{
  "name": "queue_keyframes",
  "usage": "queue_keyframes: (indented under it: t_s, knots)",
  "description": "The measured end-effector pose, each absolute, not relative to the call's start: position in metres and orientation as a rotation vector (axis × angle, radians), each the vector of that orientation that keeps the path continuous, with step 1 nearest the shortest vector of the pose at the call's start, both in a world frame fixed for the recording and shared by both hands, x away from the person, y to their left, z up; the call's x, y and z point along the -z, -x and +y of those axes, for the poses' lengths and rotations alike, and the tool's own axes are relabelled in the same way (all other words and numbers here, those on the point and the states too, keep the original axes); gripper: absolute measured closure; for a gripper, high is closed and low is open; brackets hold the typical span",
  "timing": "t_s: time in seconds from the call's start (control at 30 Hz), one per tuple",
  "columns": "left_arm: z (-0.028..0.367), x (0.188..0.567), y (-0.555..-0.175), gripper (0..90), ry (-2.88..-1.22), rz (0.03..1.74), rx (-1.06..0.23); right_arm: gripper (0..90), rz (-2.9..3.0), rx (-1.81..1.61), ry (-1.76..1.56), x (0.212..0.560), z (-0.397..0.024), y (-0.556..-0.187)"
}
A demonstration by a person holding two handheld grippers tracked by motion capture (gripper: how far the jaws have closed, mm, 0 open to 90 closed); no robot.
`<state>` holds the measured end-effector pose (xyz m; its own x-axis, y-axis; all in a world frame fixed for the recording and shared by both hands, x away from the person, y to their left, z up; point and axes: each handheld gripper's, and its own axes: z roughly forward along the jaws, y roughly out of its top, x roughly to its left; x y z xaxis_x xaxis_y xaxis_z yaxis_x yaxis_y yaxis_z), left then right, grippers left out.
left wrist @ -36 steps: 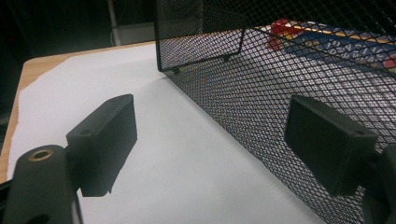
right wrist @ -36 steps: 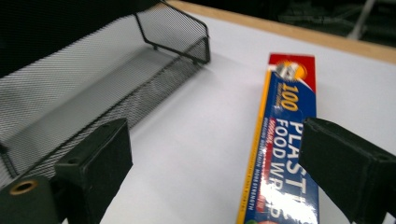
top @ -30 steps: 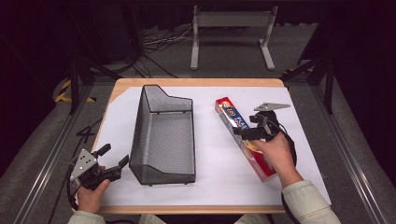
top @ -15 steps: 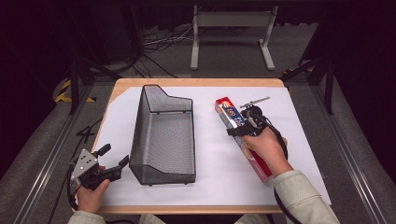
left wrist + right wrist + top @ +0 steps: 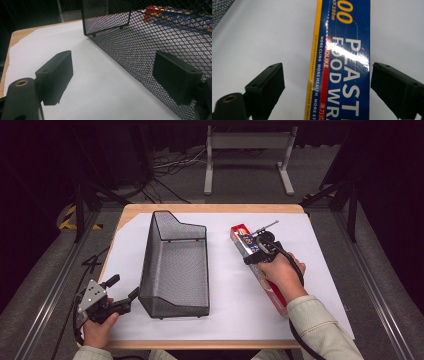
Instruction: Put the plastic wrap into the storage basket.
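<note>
A long blue, red and yellow food wrap box (image 5: 242, 236) lies slanted on the white sheet, right of a black wire mesh basket (image 5: 150, 255). My right gripper (image 5: 254, 254) points down over the box's far half. In the right gripper view the box (image 5: 344, 50) runs between the open jaws of the right gripper (image 5: 325, 75), and neither pad presses on it. My left gripper (image 5: 123, 287) rests open at the basket's near left corner. In the left gripper view the left gripper (image 5: 113, 67) holds nothing, its right jaw in front of the basket's mesh wall (image 5: 140, 37).
White paper (image 5: 325, 255) covers most of the wooden table (image 5: 210, 208). A grey metal stand (image 5: 247, 150) and cables lie on the dark floor beyond the table's far edge. Rails run along both sides of the table.
My right hand has moved left and down over the box, and its gripper has tipped to point down at it. The left hand, basket and box have stayed put.
</note>
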<state>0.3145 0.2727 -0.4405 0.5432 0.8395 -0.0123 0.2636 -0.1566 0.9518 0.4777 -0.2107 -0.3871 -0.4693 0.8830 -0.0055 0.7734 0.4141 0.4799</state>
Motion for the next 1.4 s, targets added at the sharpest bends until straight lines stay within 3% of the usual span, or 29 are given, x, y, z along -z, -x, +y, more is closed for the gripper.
queue_keyframes:
  t_s: [0.43,0.8,1.1,1.4]
  knots:
    - [0.272,0.441,-0.315,17.6,-1.704,0.932,-0.662,15.2,2.484,-0.497,-1.552,0.412,-0.213,-0.485]
    - [0.271,0.441,-0.315,17.7,-1.709,0.935,-0.663,38.6,2.471,-0.440,-1.578,0.411,-0.215,-0.487]
    - [0.272,0.441,-0.315,17.7,-1.706,0.936,-0.665,39.9,2.451,-0.420,-1.547,0.406,-0.213,-0.483]
    - [0.271,0.442,-0.316,17.7,-1.707,0.936,-0.668,39.9,2.408,-0.541,-1.493,0.378,-0.221,-0.472]
